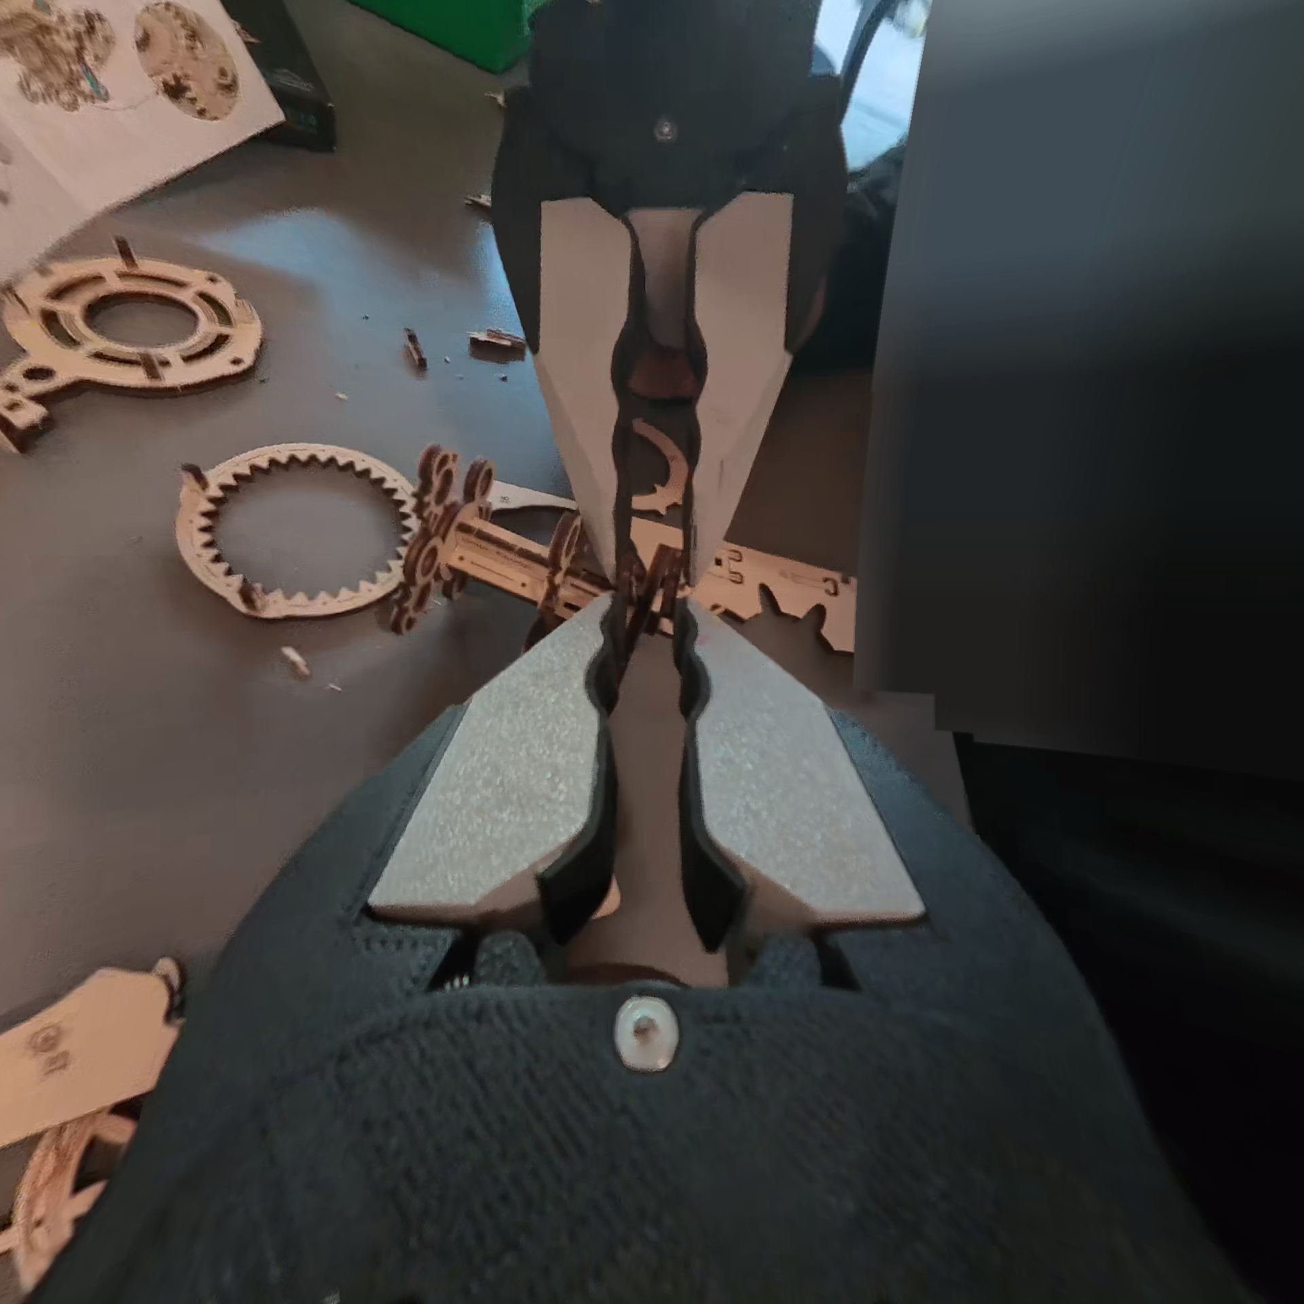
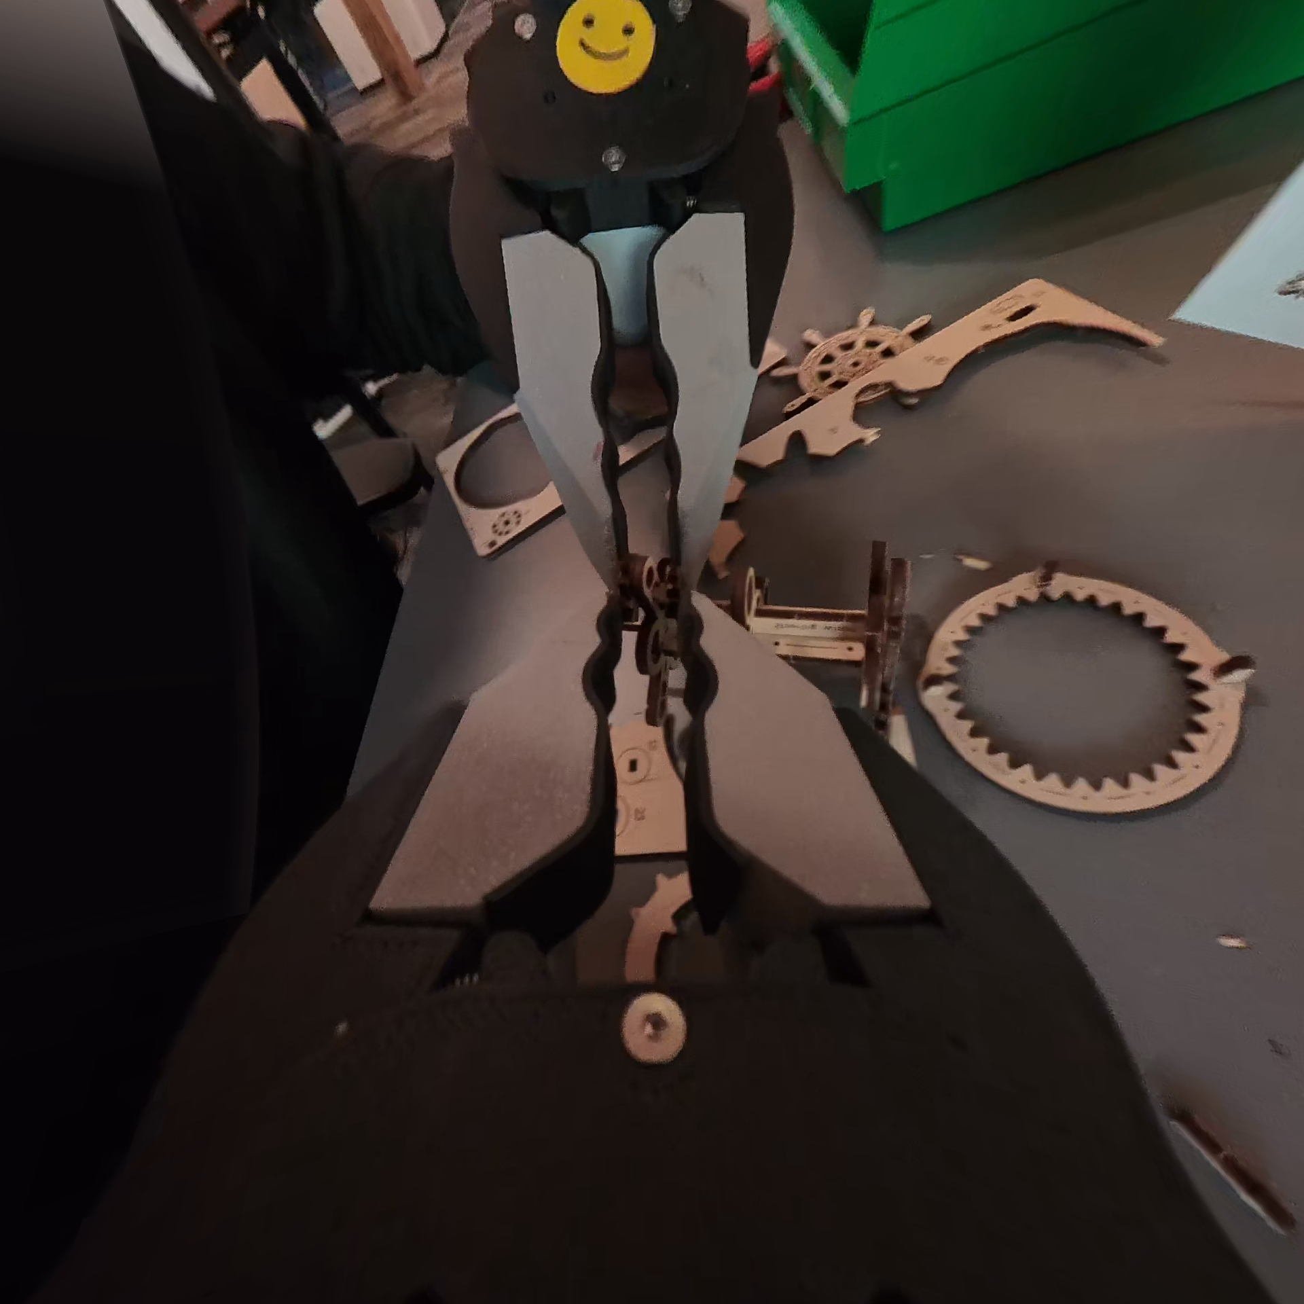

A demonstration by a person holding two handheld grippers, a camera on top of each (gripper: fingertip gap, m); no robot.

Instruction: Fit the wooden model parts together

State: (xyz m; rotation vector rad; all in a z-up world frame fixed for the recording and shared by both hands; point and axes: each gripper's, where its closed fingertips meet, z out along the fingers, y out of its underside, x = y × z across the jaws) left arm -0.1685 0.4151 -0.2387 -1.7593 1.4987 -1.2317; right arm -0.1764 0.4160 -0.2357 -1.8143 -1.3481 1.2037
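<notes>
Both grippers meet tip to tip over the dark grey table. In the left wrist view my left gripper (image 1: 647, 610) is shut on a small wooden gear part (image 1: 662, 573), and the right gripper (image 1: 653, 564) comes down from the top onto the same spot. In the right wrist view my right gripper (image 2: 653, 614) is shut on small dark wooden gears (image 2: 660, 638). The left gripper (image 2: 650, 561), with a yellow smiley disc, pinches them from the far side. How the held pieces join is hidden between the pads. A wooden axle assembly (image 1: 494, 557) (image 2: 811, 624) lies beside the tips.
A toothed wooden ring (image 1: 303, 603) (image 2: 1079, 794) lies flat near the axle. A round slotted plate (image 1: 240, 353), an instruction sheet (image 1: 106, 127) and a dark box (image 1: 296, 85) sit farther off. A green bin (image 2: 1023, 106), a ship's-wheel part (image 2: 854, 363) and flat boards (image 2: 988, 339) lie beyond. Left and right tips are no more than a few centimetres apart. The round slotted plate (image 1: 240, 353) is about equally far from each gripper, around 15 cm.
</notes>
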